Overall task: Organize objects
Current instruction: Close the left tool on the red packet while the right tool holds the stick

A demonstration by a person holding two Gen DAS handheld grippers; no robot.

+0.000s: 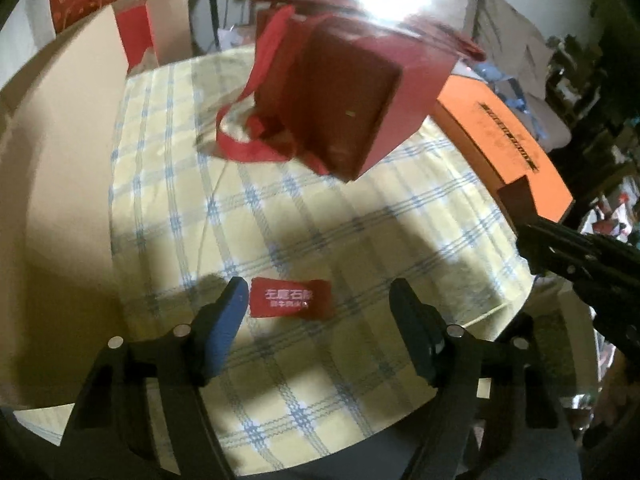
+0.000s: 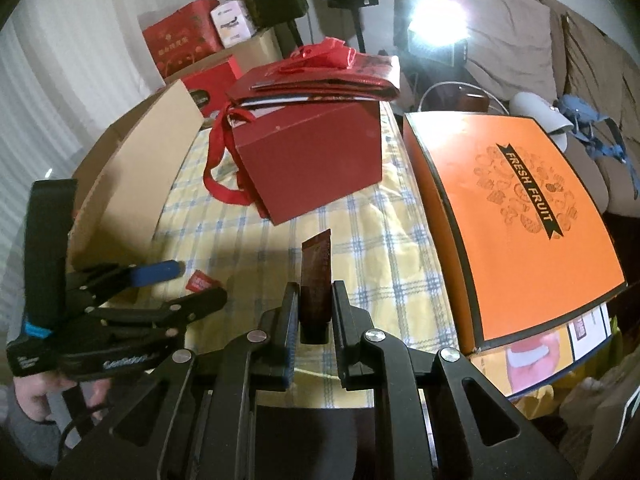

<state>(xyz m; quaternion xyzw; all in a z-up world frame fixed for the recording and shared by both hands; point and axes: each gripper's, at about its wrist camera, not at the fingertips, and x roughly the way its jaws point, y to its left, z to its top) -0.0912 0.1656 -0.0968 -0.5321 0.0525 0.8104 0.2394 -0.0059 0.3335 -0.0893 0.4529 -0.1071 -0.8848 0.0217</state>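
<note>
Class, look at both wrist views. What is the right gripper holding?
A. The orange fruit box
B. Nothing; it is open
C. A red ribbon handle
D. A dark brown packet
D: in the right wrist view the right gripper is shut on a dark brown packet standing upright between its fingers, apart from the orange box.

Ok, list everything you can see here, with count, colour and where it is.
Cloth: one, yellow with blue checks, covering table.
Red box: one, far centre, ribbon handle at its left.
Bags: flat stack, red, on red box.
Orange box: one, "FRESH FRUIT", right edge.
Carton: one, brown, left edge.
Red packet: one, on cloth between left fingers.
Brown packet: one, upright in right gripper.
Left gripper: open.
Right gripper: shut on brown packet.
</note>
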